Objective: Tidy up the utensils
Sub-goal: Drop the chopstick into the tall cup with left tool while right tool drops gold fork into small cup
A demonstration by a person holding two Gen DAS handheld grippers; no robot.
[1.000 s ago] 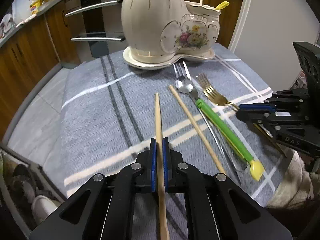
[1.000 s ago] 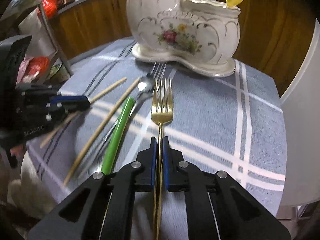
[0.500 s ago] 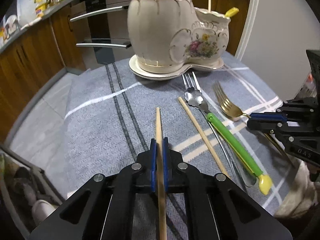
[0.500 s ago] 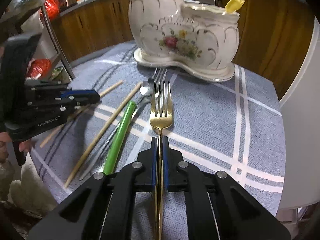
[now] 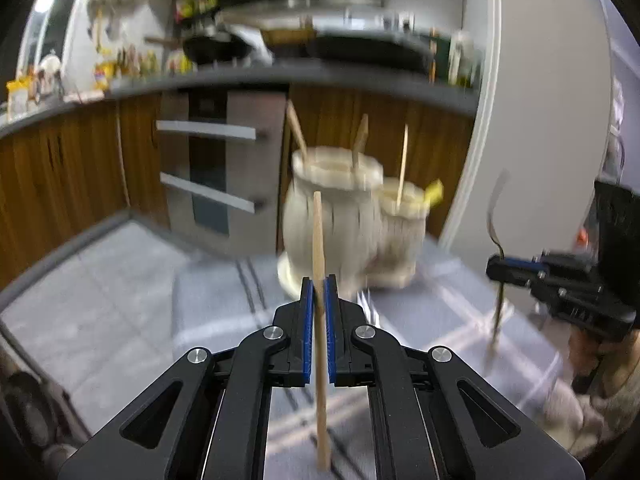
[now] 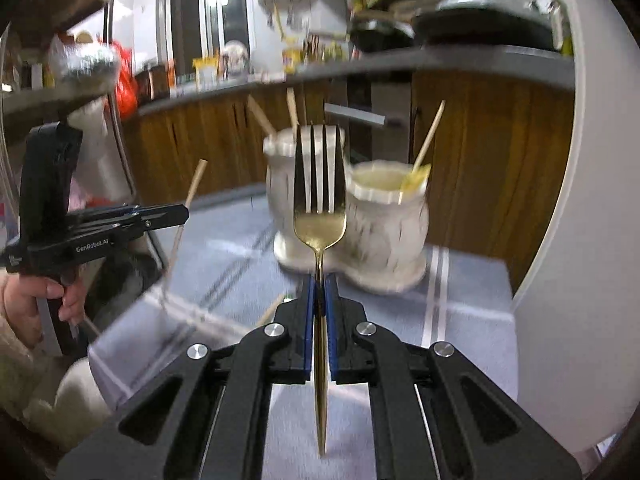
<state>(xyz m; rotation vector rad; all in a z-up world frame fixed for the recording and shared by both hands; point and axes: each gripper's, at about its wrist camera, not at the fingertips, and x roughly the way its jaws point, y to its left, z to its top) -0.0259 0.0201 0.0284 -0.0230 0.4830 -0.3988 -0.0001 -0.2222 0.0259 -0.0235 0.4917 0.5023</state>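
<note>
A chopstick (image 5: 318, 240) is held in the left claw (image 5: 319, 292), a gold fork (image 6: 319, 216) in the right claw (image 6: 319, 288); neither is in the holder (image 6: 384, 216) yet.

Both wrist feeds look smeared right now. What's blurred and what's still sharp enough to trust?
Left wrist view: the ceramic holder and counter are motion-smeared; left gripper and its chopstick stay crisp. Right wrist view: same smear behind, but right gripper and gold fork are sharp. Fisheye bends the edges.
</note>
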